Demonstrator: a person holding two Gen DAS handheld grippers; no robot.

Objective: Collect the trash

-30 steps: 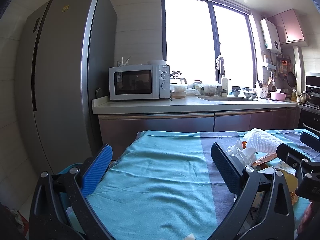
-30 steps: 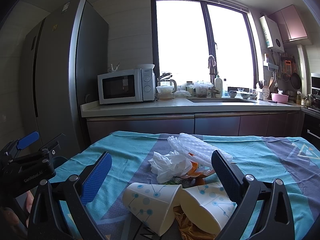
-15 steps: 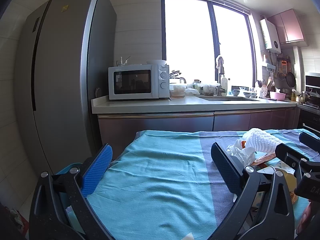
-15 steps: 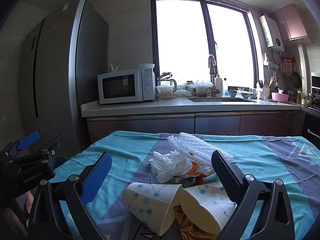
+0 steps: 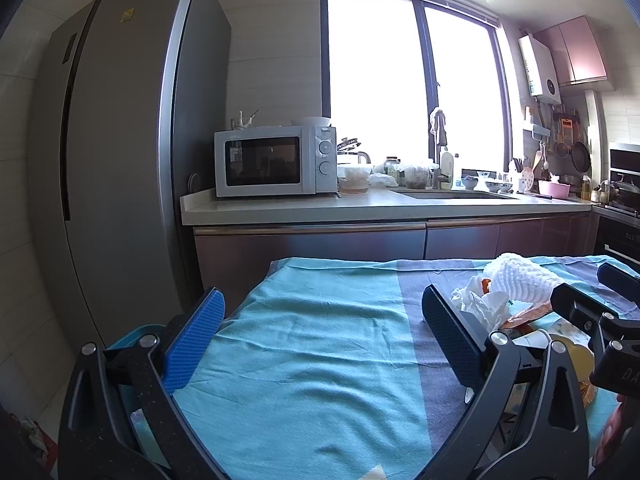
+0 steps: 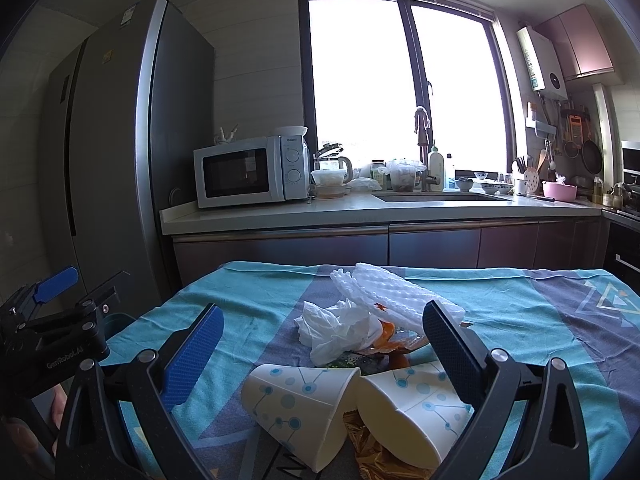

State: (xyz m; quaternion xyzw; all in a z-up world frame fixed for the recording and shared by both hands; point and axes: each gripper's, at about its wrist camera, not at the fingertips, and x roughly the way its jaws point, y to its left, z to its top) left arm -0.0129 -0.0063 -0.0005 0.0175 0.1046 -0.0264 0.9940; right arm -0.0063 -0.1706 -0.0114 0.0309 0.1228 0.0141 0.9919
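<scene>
We're in a home kitchen, and there's no mistaking it. Straight ahead of the right hand-held gripper (image 6: 323,354) a tall steel refrigerator (image 6: 120,152) fills the far left, and a white microwave (image 6: 250,172) sits on the pale counter (image 6: 360,208) beside it. Further right along that counter there's a sink (image 6: 440,197) with its faucet (image 6: 423,152) against a big bright window (image 6: 404,88), with a soap bottle, jars and bowls crowded round it. Off to the far right, pans and utensils (image 6: 576,140) hang on the wall, a white water heater (image 6: 542,62) is mounted high beside pink cabinets (image 6: 584,40), and dark drawer fronts run below.
</scene>
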